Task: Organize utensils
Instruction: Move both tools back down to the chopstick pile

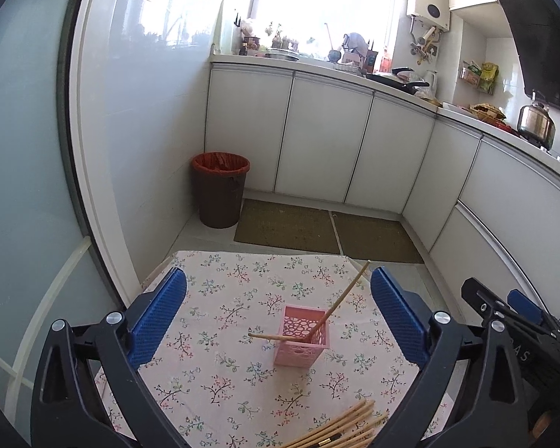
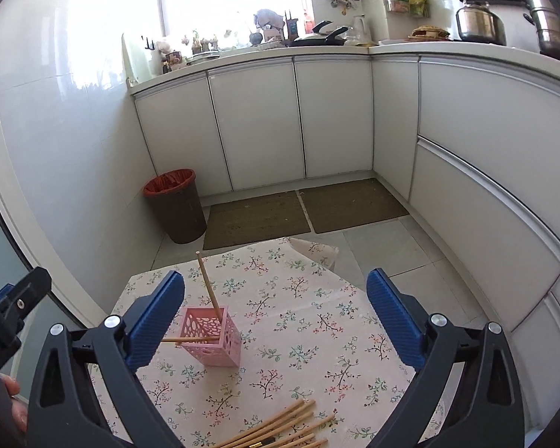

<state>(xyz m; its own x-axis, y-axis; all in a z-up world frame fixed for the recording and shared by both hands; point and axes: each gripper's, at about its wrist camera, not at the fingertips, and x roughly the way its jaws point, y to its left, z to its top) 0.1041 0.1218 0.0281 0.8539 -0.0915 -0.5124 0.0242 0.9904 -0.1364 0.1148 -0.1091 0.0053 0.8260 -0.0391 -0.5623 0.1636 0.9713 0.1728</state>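
Chopsticks, thin tan bamboo sticks, are light, stiff and roll easily; pinch one mid-shaft. Your left gripper and right gripper gape wide, holding nothing.

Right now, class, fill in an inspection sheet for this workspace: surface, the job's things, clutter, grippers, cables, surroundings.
Surface: small table under a floral tablecloth.
Job's things: pink holder stands upright; one chopstick leans inside it, another chopstick lies across its rim; pile of loose chopsticks at the near edge.
Clutter: nothing seen on the table.
Grippers: left gripper open, empty; right gripper open, empty.
Cables: nothing seen.
Surroundings: trash bin on the floor, two floor mats, white cabinets, crowded countertop.
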